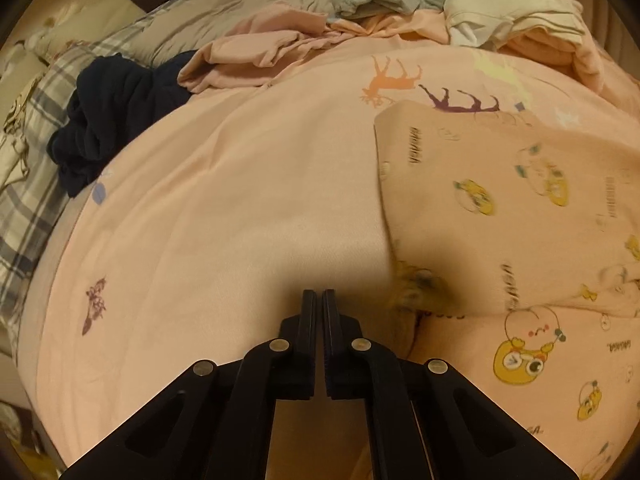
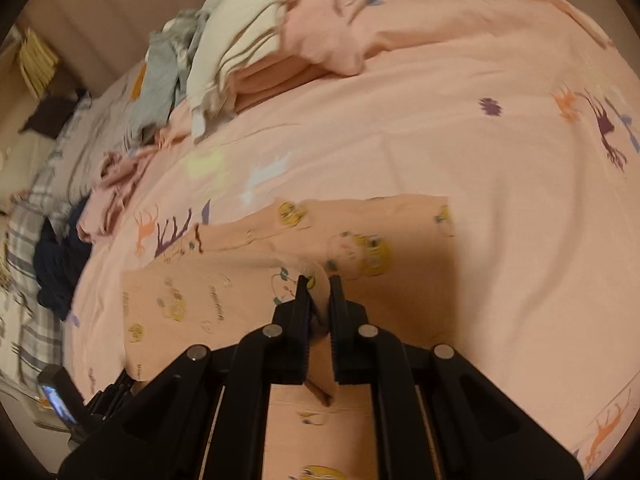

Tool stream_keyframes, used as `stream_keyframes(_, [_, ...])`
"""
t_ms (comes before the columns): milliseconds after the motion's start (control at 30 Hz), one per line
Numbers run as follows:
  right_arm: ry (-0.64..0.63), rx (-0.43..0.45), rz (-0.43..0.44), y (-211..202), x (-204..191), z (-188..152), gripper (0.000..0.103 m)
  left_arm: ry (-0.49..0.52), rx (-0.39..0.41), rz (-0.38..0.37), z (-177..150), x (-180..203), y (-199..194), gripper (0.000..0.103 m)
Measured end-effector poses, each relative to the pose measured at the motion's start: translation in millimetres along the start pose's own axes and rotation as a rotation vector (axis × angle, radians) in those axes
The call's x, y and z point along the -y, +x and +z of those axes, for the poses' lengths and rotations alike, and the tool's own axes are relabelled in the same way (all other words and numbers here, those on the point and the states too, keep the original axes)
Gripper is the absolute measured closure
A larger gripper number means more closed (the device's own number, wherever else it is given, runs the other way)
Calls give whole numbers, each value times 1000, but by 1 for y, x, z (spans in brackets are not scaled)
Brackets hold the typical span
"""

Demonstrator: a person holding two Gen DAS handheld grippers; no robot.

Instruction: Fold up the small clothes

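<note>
Peach printed garment (image 2: 248,300) lies near navy clothes (image 1: 108,120) on bedsheet (image 1: 240,200).

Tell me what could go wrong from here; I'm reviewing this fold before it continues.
The right gripper pinches only a small bunch of the printed garment, so the cloth could slip out. The left gripper is shut beside the garment on the sheet, holding nothing, so that side may drag and fold crooked.

garment (image 2: 248,300) on bed (image 2: 480,160), clothes pile (image 2: 240,52) behind
</note>
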State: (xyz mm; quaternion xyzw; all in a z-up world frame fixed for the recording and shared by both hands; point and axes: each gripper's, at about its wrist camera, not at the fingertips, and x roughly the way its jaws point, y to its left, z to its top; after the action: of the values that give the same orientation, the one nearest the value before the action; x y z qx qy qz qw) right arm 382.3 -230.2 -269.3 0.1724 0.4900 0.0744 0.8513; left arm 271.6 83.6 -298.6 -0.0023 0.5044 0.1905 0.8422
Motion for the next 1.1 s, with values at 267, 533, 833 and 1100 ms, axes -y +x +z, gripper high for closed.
stream_keyframes(267, [69, -78, -103, 23, 35, 1, 91, -22, 10, 9, 1, -14, 5, 102])
stream_keyframes(533, [48, -99, -122, 19, 40, 2, 55, -72, -44, -68, 1, -41, 1, 102])
stream_keyframes(833, [13, -129, -83, 23, 33, -21, 33, 2, -8, -16, -4, -2, -4, 102])
stream_keyframes(1100, [-36, -121, -33, 16, 42, -25, 93, 7, 0, 123, 7, 12, 6, 102])
